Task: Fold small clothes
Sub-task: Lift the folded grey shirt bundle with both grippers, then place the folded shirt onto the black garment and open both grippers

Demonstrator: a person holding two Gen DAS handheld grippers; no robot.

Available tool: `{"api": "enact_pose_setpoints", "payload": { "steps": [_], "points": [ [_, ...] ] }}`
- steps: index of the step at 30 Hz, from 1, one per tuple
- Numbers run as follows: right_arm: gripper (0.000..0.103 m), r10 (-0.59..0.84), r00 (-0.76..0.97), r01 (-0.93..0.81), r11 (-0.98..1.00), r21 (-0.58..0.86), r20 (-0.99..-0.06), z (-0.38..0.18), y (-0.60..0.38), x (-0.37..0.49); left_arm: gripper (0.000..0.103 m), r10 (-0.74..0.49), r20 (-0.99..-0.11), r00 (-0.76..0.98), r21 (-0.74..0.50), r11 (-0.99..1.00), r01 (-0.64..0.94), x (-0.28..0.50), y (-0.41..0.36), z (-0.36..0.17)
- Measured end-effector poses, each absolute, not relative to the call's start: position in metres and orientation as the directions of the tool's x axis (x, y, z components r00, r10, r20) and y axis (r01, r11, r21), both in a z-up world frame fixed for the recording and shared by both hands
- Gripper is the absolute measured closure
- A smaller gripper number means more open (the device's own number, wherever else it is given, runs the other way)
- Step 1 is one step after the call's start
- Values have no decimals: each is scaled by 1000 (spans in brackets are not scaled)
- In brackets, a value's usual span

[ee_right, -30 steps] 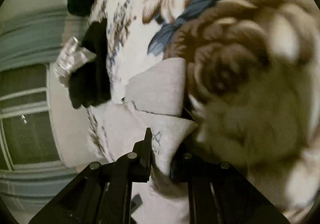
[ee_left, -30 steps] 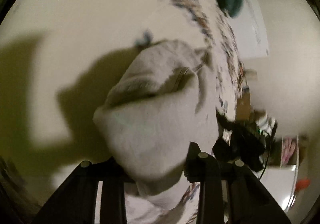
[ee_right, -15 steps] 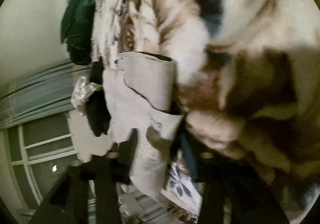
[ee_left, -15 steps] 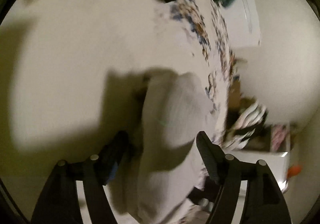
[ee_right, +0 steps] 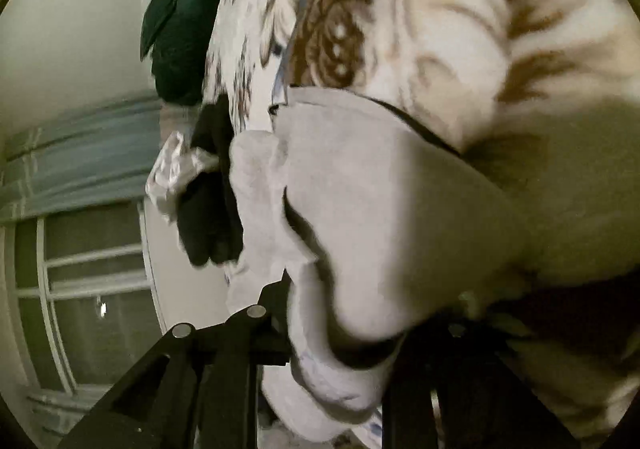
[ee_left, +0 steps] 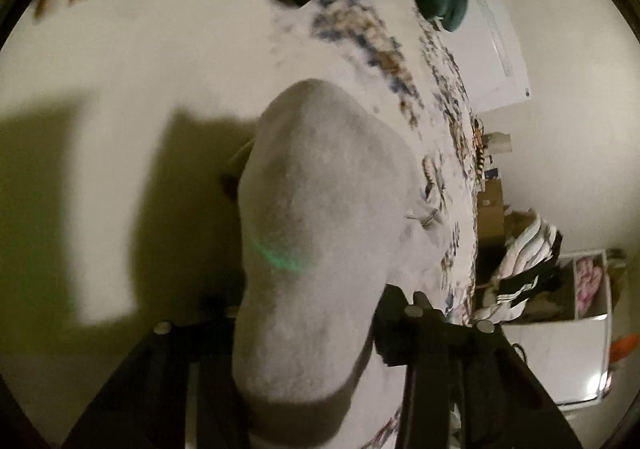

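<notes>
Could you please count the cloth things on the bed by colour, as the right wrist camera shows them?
Light grey: 1, the garment between the right claw's fingers.
Black: 1, the dark clothing behind it.
Dark green: 1, the pillow.
Silver-white: 1, the crumpled piece.
Floral brown and white: 1, the blanket.
Total: 5.

Both fisheye views are dimly, warmly lit and motion-blurred. Hard shadows are cast at left in the left view; edges are bent and vignetted black.
</notes>
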State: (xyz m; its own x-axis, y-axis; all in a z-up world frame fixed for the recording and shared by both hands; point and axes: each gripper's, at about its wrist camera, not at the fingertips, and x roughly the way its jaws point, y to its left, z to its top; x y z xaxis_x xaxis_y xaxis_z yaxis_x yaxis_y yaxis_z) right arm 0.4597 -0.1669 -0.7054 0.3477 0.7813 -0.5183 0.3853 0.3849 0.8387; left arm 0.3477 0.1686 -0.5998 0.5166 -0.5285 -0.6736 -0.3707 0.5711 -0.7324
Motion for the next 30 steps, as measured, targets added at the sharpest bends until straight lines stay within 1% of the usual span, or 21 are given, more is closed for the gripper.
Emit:
{"api": "enact_pose_setpoints", "payload": {
  "steps": [5,8,13,14,18,21,23,26,30],
  "points": [
    [85,757,363,353,428,832,-544,-662,-158,457,71,-531,-682,503,-721,602,-342,360,174,-563],
    [85,752,379,330,435,838,-540,-626,-151,456,71,-541,-679,497,-720,623,-305,371,186,-525],
    [85,753,427,272,421,865,-500,-554,-117,478,71,-559,-658,504,-726,648,-230,409,223,-453],
    [85,751,444,251,420,872,-489,-535,-102,489,71,-563,-653,507,-727,654,-210,420,235,-437],
    [85,755,496,191,388,902,-429,-489,-53,528,71,-571,-633,522,-725,673,-143,475,292,-385],
    [85,744,536,157,376,913,-398,-462,3,569,71,-581,-625,521,-720,687,-98,519,336,-359],
    [85,731,561,156,368,917,-389,-452,44,600,71,-591,-624,512,-717,693,-73,552,371,-346],
    [85,718,588,169,342,924,-373,-452,98,637,71,-593,-643,485,-697,715,-50,609,427,-341],
    [85,697,606,169,357,919,-383,-462,174,686,70,-581,-671,460,-669,742,-41,665,481,-362]
  ]
}}
